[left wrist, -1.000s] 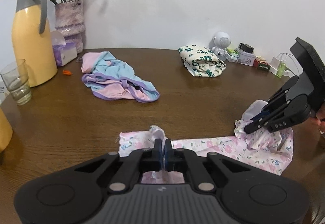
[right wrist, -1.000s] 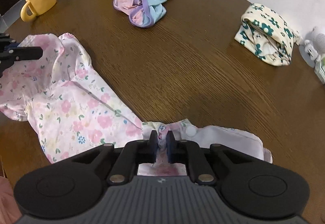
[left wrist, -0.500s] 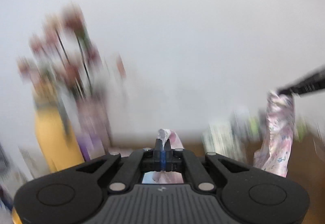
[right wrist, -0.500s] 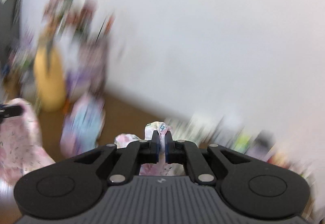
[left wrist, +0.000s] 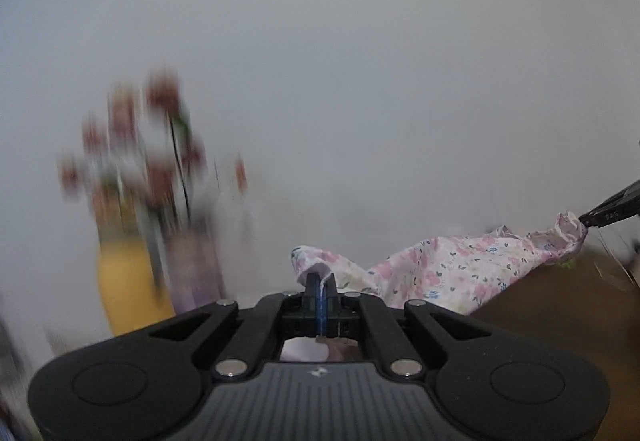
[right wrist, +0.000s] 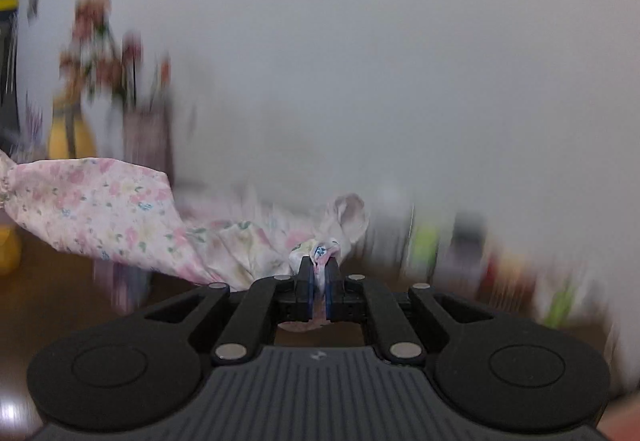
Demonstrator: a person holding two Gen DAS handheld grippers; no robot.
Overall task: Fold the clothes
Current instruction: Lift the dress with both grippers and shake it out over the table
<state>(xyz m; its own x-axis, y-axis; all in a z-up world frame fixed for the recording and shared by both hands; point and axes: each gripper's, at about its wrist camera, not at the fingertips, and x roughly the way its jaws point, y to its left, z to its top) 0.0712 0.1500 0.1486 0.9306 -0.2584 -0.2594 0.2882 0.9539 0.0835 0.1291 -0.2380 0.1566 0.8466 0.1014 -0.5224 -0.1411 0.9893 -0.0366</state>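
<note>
Left gripper [left wrist: 320, 283]: black, two-fingered, jaws closed tight on a bunched edge of the floral garment [left wrist: 440, 273]; a fold of the cloth stands up above the fingertips and more shows below the jaws.

Right gripper [right wrist: 319, 269]: same build, jaws nearly together and pinching another bunched edge of the same garment [right wrist: 120, 213]. In the left wrist view its tip [left wrist: 600, 215] enters at the right edge, clamped on the cloth's far corner.

Floral garment: pale pink, printed with small pink and blue flowers and green leaves. It hangs in the air, stretched between the two grippers above the table [left wrist: 560, 305], sagging in the middle. Whether any part touches the wood cannot be told.

Table: dark brown wood, seen low in both views.

Background, heavily blurred: yellow jug [left wrist: 128, 285] at left, beside a vase [left wrist: 192, 273] of reddish flowers [left wrist: 160, 145]; white wall [left wrist: 360, 61] behind. A row of small, indistinct objects [right wrist: 480, 253] lies along the far table edge in the right wrist view.
</note>
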